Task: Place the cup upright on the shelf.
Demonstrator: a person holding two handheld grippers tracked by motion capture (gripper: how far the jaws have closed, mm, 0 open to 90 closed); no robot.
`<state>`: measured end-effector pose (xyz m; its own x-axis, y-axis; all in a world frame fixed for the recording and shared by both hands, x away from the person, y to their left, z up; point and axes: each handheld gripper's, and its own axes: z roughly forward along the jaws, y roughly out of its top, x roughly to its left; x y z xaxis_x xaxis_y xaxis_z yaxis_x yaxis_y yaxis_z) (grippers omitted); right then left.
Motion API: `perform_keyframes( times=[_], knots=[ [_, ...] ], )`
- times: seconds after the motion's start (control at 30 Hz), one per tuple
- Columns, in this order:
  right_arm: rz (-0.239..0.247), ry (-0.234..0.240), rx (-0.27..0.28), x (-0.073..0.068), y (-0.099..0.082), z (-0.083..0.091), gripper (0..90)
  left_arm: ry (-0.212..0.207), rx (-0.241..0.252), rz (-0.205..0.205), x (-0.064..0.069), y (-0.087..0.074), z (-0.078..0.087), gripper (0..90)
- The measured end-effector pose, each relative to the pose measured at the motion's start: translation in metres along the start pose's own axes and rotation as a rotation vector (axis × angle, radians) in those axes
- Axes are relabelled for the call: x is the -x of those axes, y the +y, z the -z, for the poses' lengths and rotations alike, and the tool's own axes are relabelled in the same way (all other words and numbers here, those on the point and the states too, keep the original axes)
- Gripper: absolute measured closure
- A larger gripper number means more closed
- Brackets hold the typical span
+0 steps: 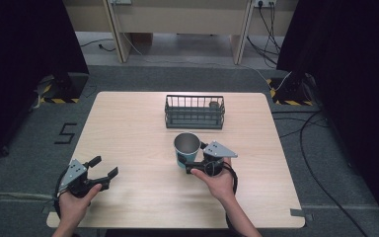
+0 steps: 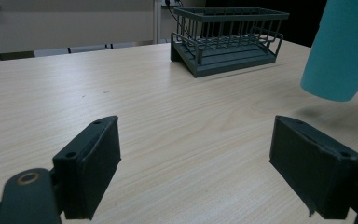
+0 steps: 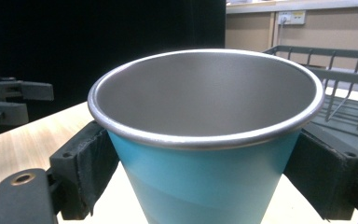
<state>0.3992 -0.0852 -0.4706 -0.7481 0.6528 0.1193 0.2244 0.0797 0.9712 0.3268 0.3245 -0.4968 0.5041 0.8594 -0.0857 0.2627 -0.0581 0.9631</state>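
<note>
One teal metal cup with steel rim held clear of the pale wooden surface, in front of the dark wire basket. Right tool clamped on cup wall below rim. Left tool apart, idle. Judged light, rigid, smooth-sided, likely slippery; mid-wall grip advised.

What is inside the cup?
The cup, gripped by the right gripper, shows bare metal walls inside with nothing on them; its bottom is hidden by the near rim.
</note>
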Motion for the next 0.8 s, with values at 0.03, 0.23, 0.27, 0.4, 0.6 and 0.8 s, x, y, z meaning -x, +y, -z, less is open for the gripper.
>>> perform_keyframes(
  times=[0.03, 0.23, 0.27, 0.4, 0.6, 0.8],
  knots=[
    [-0.003, -0.006, 0.007, 0.001, 0.002, 0.001, 15.5, 0.000, 0.000, 0.000, 0.000, 0.000, 0.000, 15.7],
    [-0.005, -0.018, 0.021, 0.005, 0.008, 0.002, 15.5, -0.001, 0.000, 0.000, 0.000, 0.000, 0.000, 15.7],
    [-0.006, -0.020, 0.026, 0.006, 0.010, 0.002, 15.5, -0.001, 0.000, 0.000, 0.000, 0.000, 0.000, 15.7],
    [-0.008, -0.030, 0.035, 0.009, 0.014, 0.003, 15.5, 0.006, 0.004, -0.008, 0.000, 0.000, 0.000, 15.6],
    [-0.008, -0.035, 0.043, 0.011, 0.018, 0.002, 15.5, 0.006, 0.005, -0.008, 0.000, 0.000, 0.000, 15.7],
    [-0.006, -0.051, 0.058, 0.016, 0.025, 0.001, 15.5, 0.004, 0.004, -0.007, 0.000, 0.000, 0.000, 15.7]
  ],
)
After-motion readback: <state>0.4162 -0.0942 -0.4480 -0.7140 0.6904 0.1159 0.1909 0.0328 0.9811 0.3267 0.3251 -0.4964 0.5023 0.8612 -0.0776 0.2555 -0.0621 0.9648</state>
